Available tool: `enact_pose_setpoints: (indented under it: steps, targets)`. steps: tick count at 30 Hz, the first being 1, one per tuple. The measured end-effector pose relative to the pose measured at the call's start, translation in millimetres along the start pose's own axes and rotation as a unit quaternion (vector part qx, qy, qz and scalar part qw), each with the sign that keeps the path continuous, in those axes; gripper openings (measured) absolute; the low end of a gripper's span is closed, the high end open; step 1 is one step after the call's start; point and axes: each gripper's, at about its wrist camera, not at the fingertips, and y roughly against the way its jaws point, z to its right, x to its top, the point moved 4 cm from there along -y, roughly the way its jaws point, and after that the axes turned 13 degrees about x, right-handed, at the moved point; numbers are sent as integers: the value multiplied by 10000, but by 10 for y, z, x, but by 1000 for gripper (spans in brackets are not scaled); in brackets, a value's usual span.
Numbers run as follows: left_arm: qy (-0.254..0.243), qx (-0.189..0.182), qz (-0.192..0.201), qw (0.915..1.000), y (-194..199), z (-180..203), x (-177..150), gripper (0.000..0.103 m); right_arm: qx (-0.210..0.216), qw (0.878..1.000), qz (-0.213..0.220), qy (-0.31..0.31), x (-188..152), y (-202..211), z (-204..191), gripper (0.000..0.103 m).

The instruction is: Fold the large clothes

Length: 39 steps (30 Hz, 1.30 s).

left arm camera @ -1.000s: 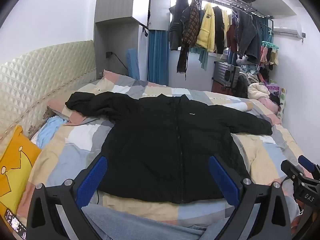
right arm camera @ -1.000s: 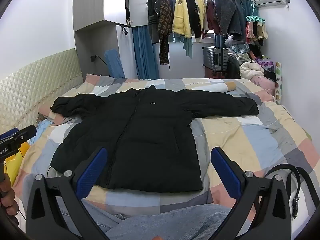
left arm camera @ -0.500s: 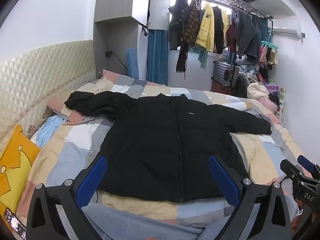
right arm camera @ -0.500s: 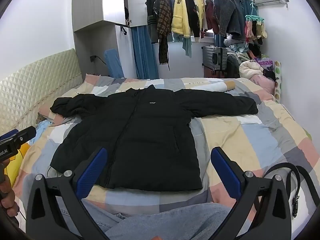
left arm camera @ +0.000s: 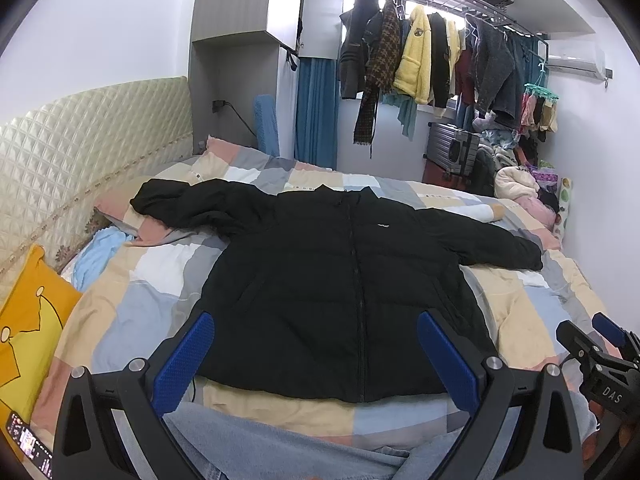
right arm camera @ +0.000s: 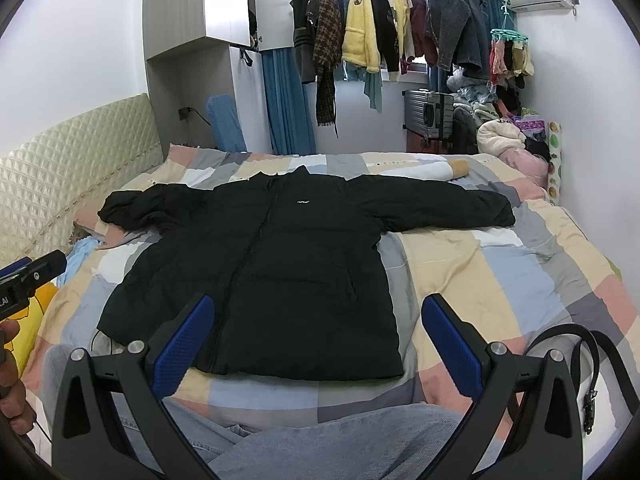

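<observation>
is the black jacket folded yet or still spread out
Spread out, unfolded: the black jacket lies flat on the bed, front up, zipped, both sleeves stretched sideways.

"DAS" reads on the right claw [left arm camera: 608, 364].

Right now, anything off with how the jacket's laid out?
Mostly flat, zipped, front up. The jacket has one oddity: the sleeve nearer the headboard is bunched and bent over a pillow, while the other sleeve lies straight.
</observation>
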Motion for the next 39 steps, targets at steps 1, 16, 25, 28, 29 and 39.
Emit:
enact_pose_setpoints:
  steps: [1,16,25,28,29,39]
  targets:
    - [2,-5,10,10000,-3,-4,-5,103,-11,10000,4,-3,3,28,-23,103]
    - [110,-39,25,9999,105,-77,21,103,84,9999,-81,29,27,57,-70,103]
    - [135,-41,32,9999,152,-109,17,103,74,10000,-66,9,37,50,-88,103]
    - [130,-40,32,9999,178,-133,13,103,72,10000,-57,5,30,60,-96,103]
    - [113,-39,33,9999,185,-136,12,103,87,9999,-57,-3,30,59,-99,103]
    - [162,-47,13,9999,177,-204,54,103,123,9999,-56,-26,9,93,-116,103]
